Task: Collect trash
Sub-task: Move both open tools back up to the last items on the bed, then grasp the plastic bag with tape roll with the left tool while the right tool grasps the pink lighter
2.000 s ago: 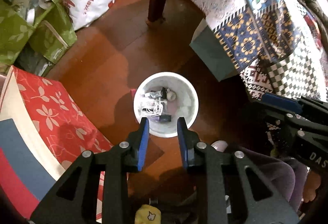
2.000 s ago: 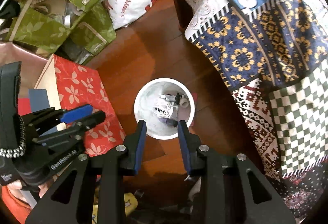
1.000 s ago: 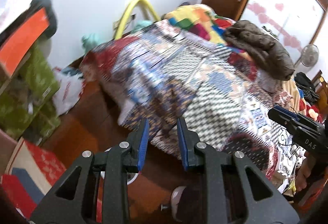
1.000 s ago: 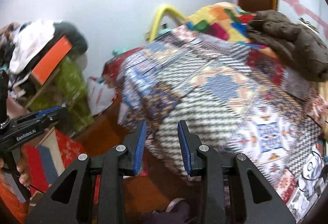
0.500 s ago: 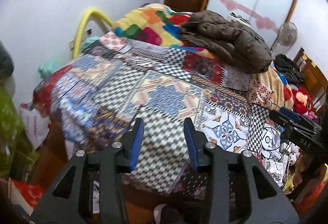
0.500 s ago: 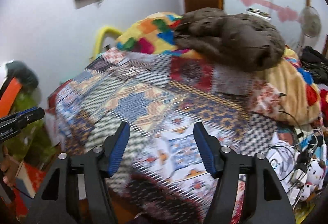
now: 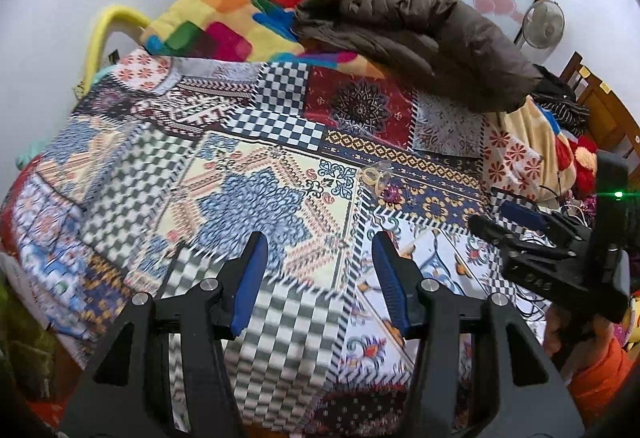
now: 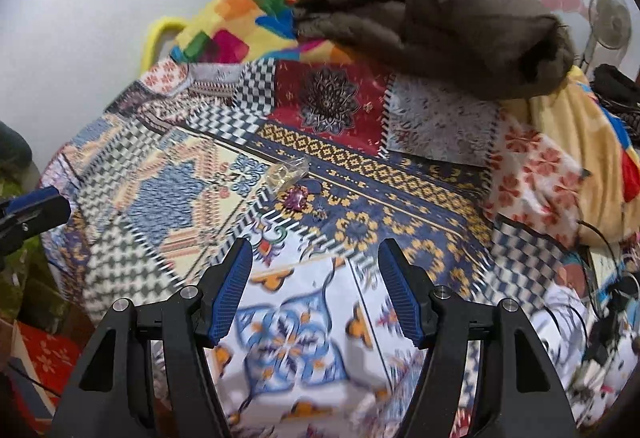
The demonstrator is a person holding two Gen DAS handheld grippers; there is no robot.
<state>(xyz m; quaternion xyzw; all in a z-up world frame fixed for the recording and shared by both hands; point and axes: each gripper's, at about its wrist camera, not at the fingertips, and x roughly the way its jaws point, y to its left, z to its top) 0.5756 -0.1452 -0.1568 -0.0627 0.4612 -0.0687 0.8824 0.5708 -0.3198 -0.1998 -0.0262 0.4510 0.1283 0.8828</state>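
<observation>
- Right wrist view: we are looking over a patchwork-printed bedspread (image 8: 360, 230) on the bed, with our right claw (image 8: 316, 290) spread wide and gripping nothing.
- We are seeing two small bits of trash lying on the spread ahead of that claw: a crumpled clear plastic wrapper (image 8: 289, 171) and, just beside it, a small shiny purple foil wrapper (image 8: 297, 197).
- Left wrist view: we are holding our left claw (image 7: 318, 278) wide as well, also with nothing in it; the clear wrapper (image 7: 377, 175) lies ahead and slightly to its right.
- We are judging both wrappers to be very light, thin and crushable, slippery at the film surface, and not fragile.
- We are expecting the soft bedding to give under pressure, so we would pinch each wrapper at a raised crumple, not a flat edge, taking care not to catch the fabric.
- A bulky brown padded jacket (image 8: 432, 17) is lying well beyond the trash.
</observation>
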